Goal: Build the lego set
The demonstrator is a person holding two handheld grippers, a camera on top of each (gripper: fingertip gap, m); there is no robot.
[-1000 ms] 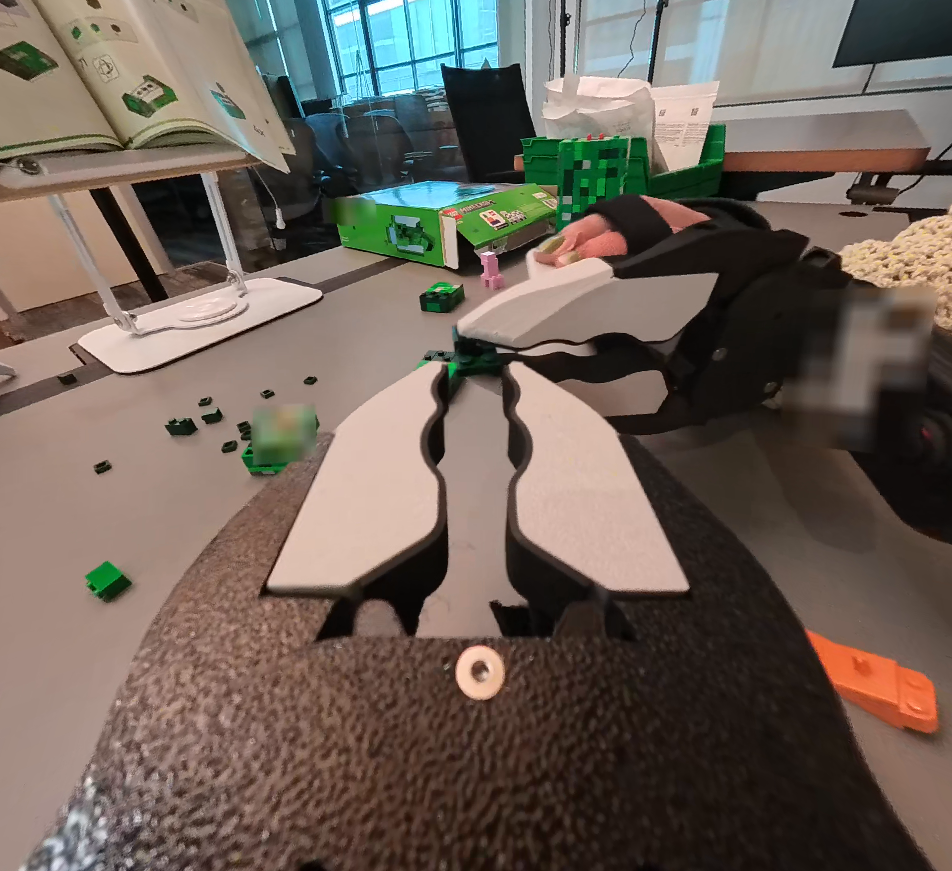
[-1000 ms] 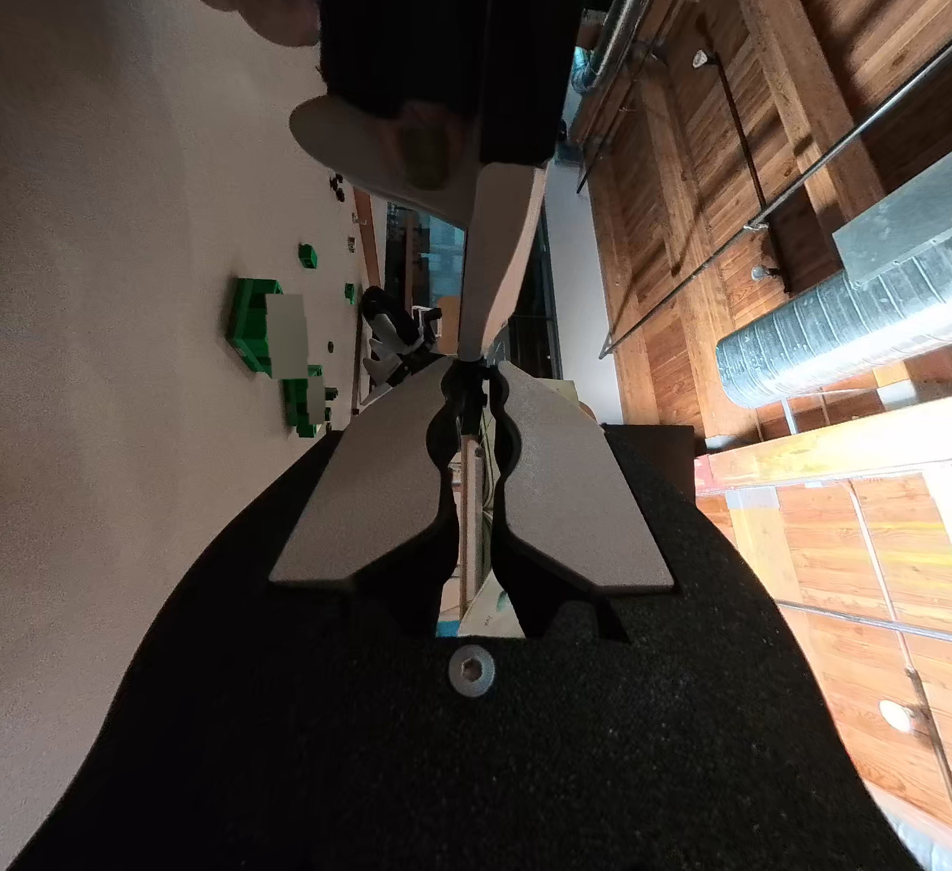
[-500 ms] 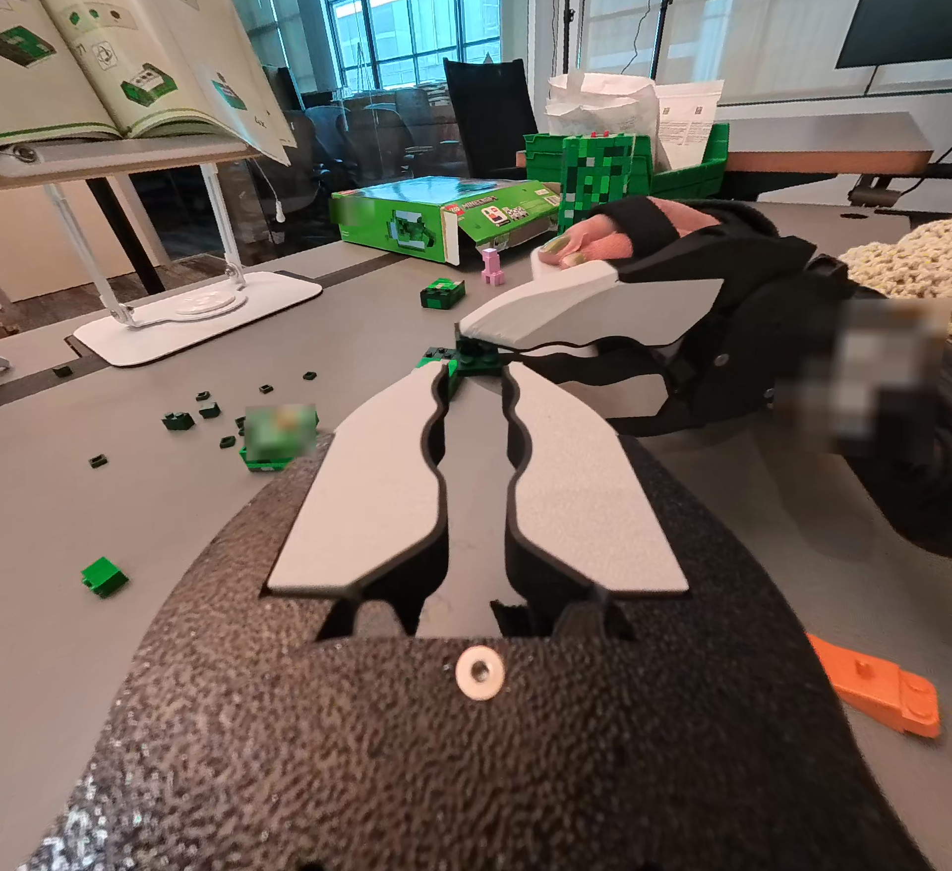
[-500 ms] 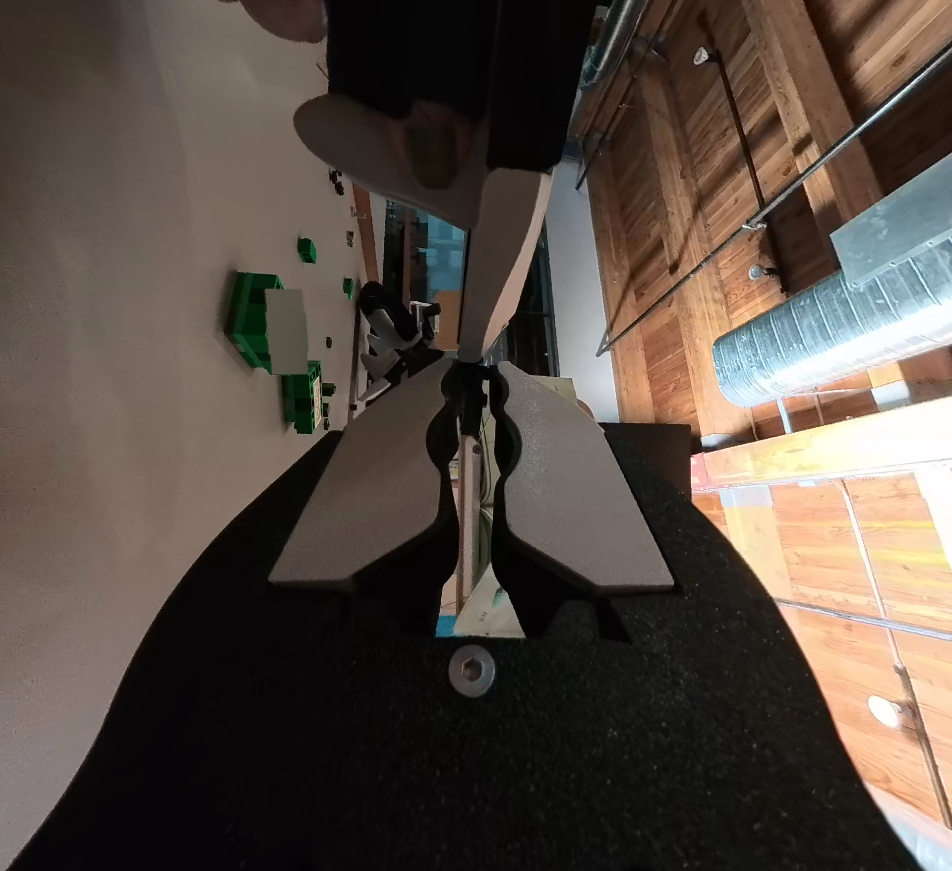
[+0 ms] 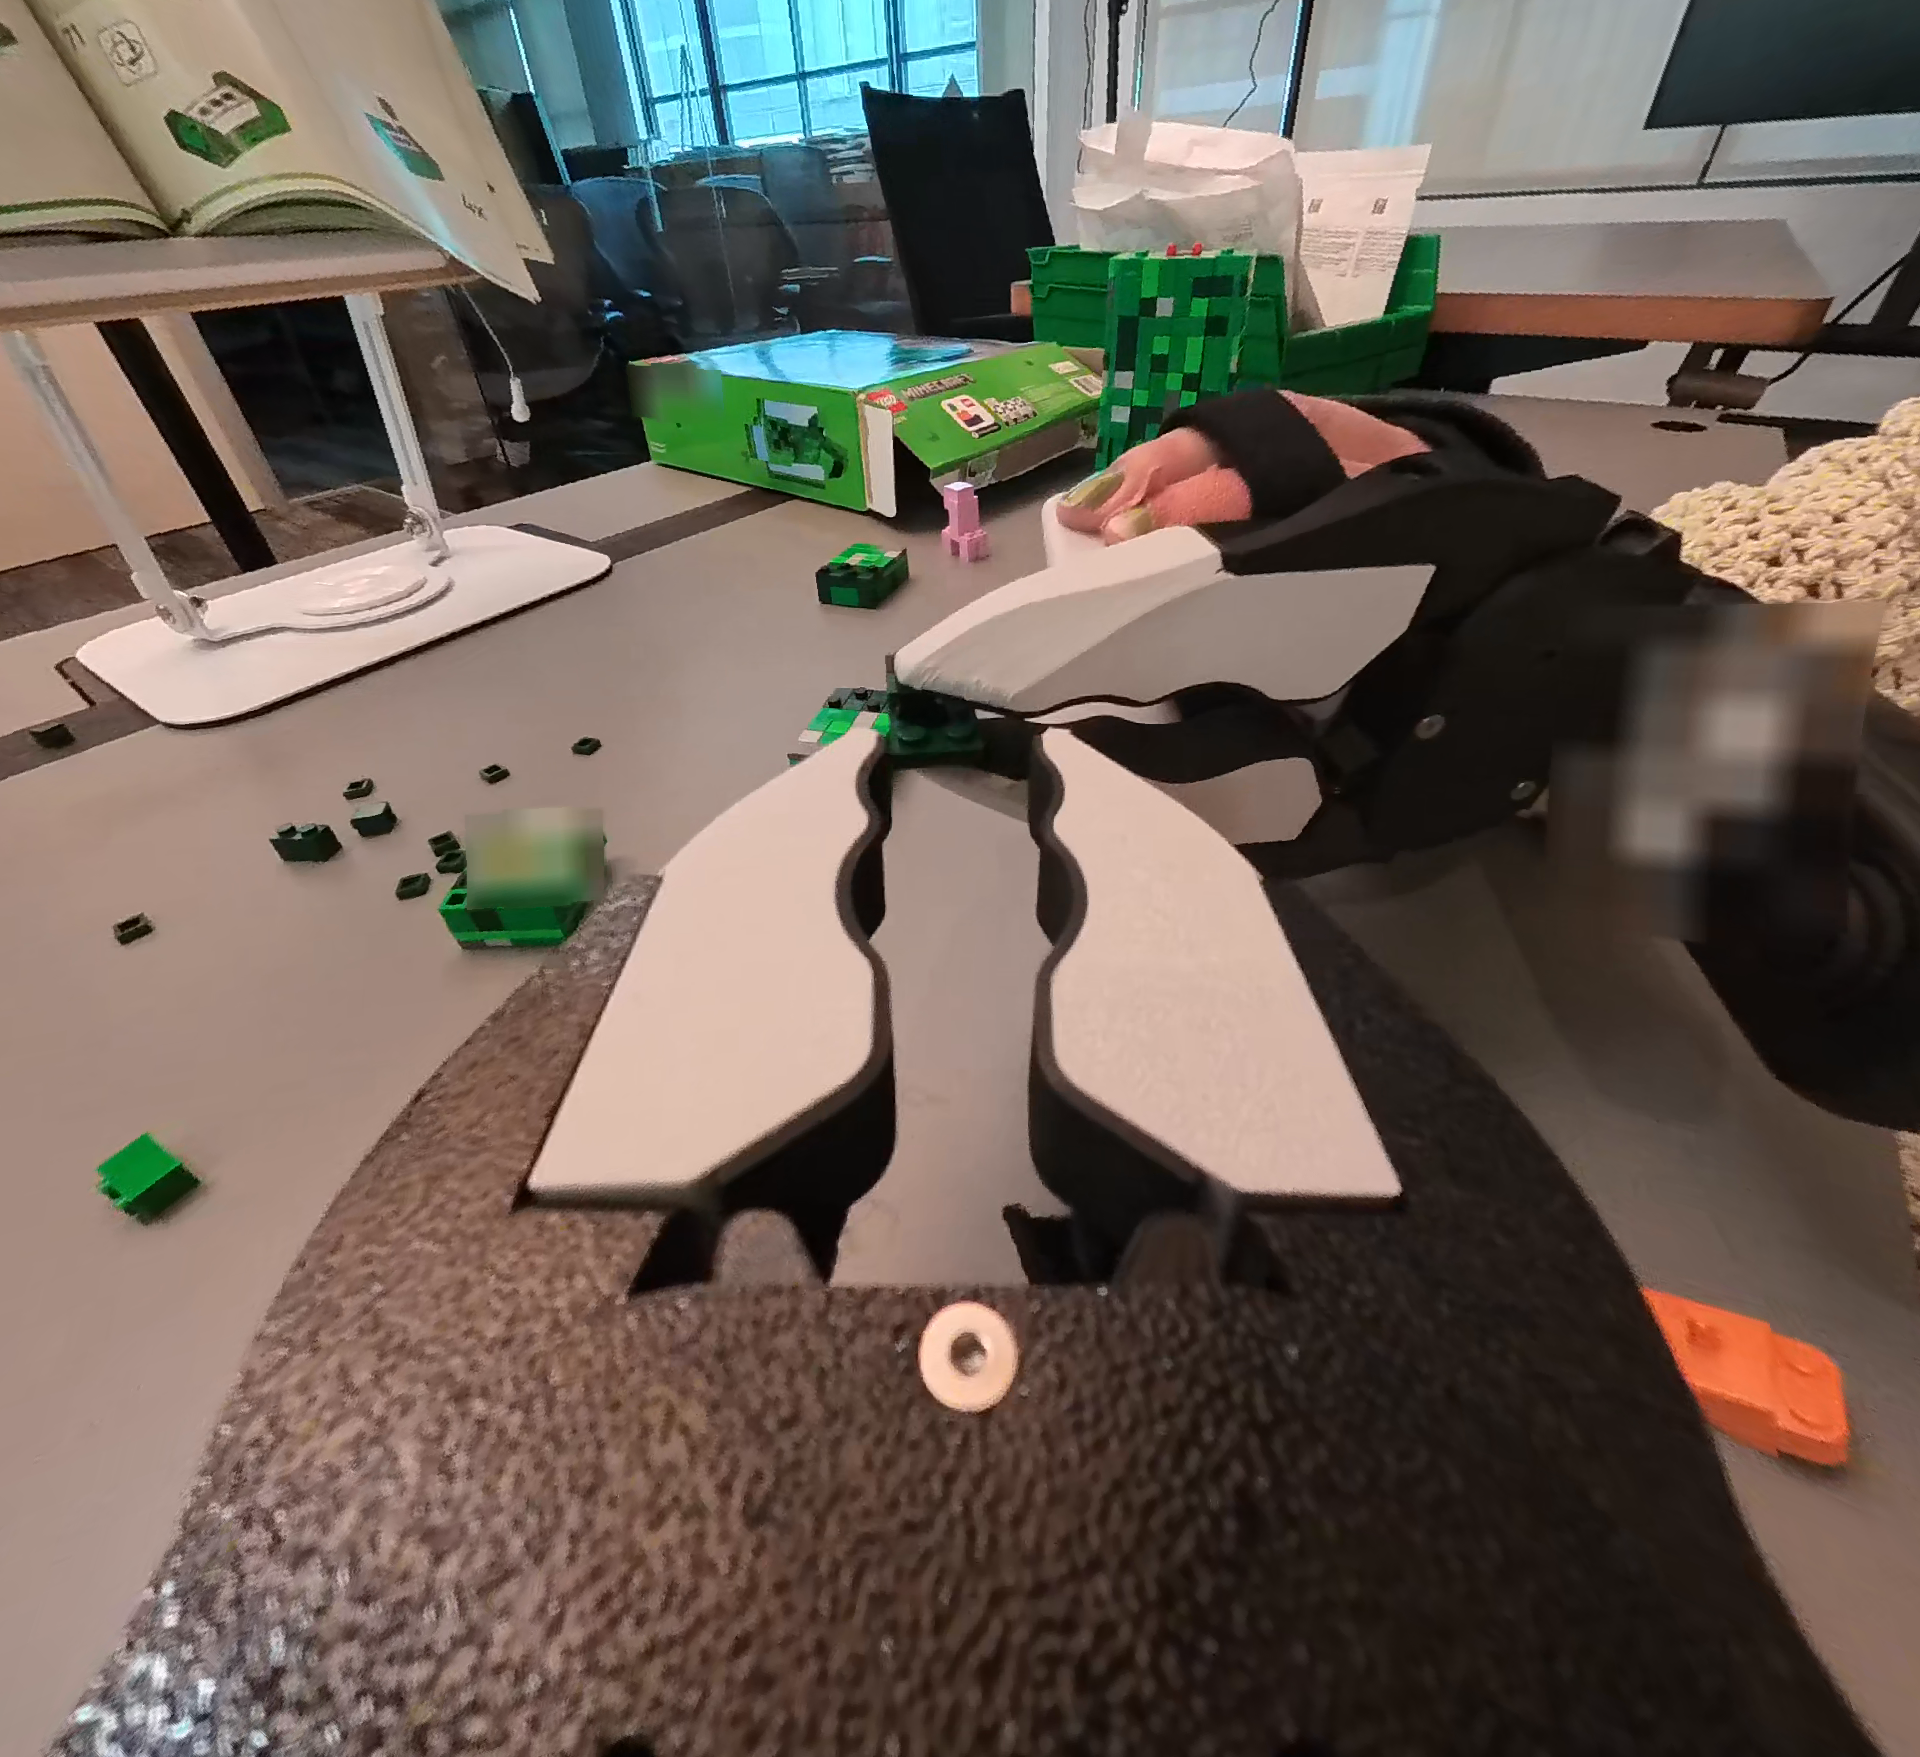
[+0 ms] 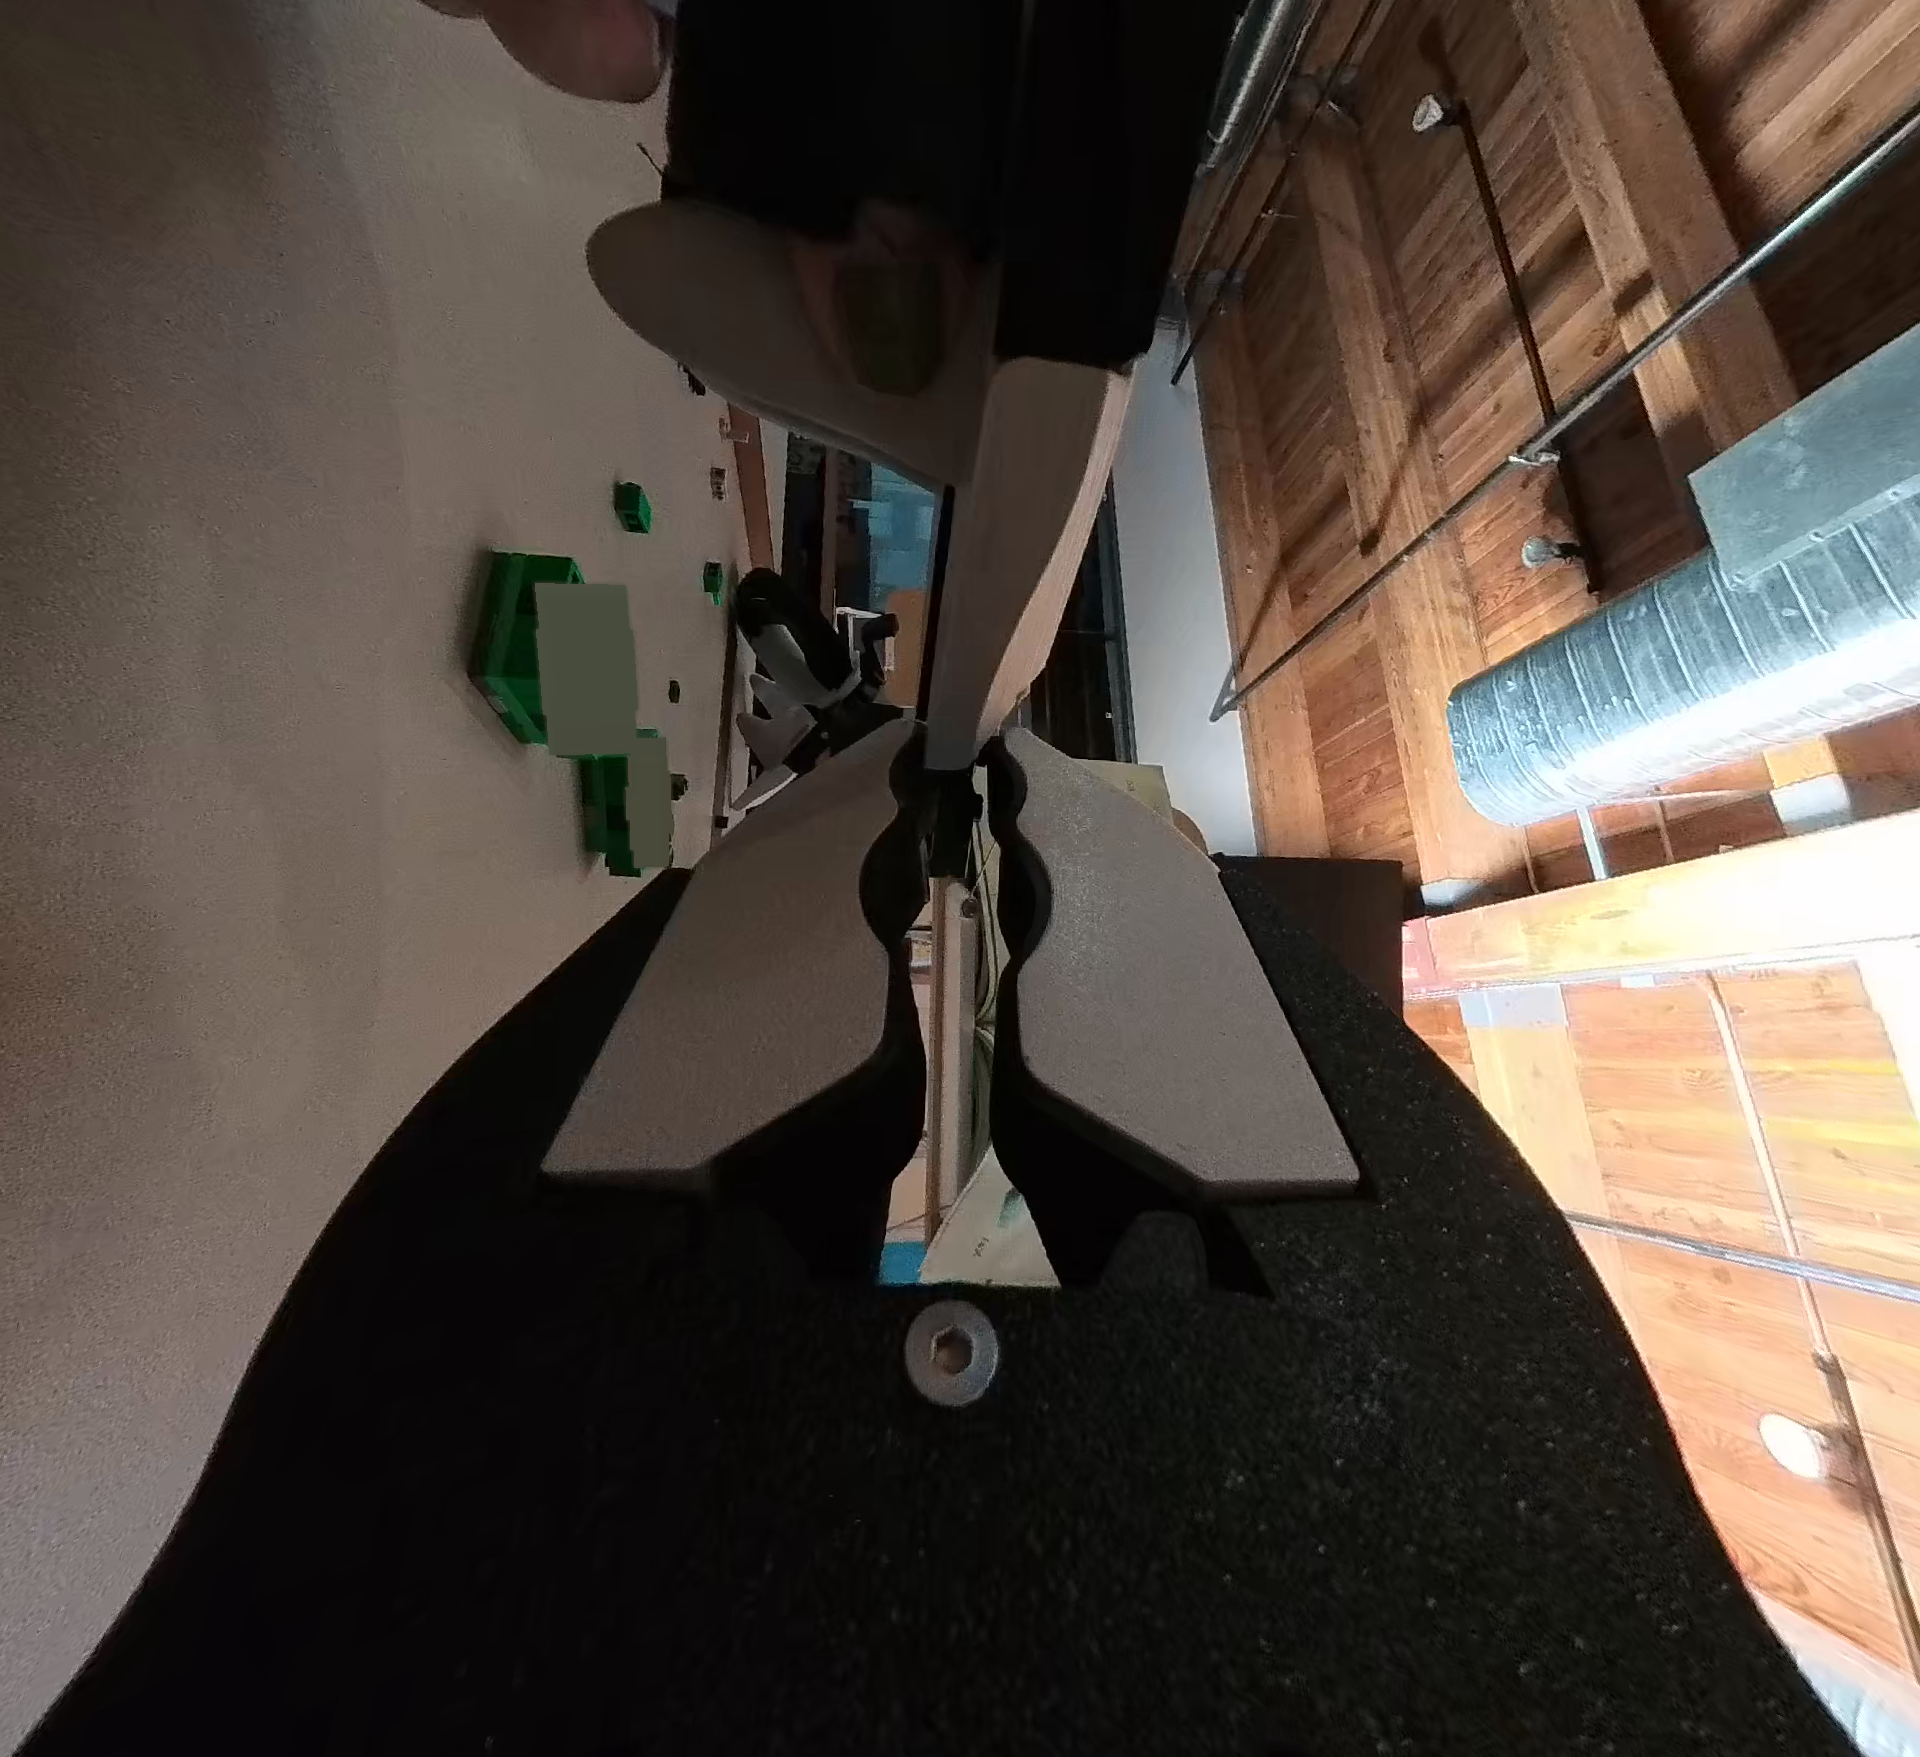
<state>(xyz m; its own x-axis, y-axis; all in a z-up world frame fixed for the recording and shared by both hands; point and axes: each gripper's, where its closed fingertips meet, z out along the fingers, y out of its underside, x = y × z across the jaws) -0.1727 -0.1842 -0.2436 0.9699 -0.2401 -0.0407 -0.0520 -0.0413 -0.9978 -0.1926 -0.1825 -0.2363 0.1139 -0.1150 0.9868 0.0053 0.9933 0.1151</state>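
A small dark green lego piece (image 5: 935,733) is pinched between both grippers just above the grey table (image 5: 260,1032). My left gripper (image 5: 951,746) is shut on it from the near side. My right gripper (image 5: 914,705) comes in from the right, turned on its side, and is shut on the same piece. In the right wrist view my right gripper (image 6: 945,762) clamps the thin dark piece (image 6: 943,814), and a finger (image 6: 1039,544) of the left gripper reaches down to it from above. A green part-built block (image 5: 847,720) lies on the table just behind the tips.
A green sub-assembly (image 5: 509,918), loose dark green bits (image 5: 307,843) and a bright green brick (image 5: 145,1177) lie at left. An instruction booklet (image 5: 239,45) sits on a white stand (image 5: 312,606). A set box (image 5: 831,419), creeper figure (image 5: 1174,346), pink figure (image 5: 964,523) and orange separator (image 5: 1756,1385) are around. The tips of both grippers are at nearly the same place.
Both grippers have stayed clamped on the dark green piece. The left wrist view has shifted only slightly; nothing was let go or picked up.
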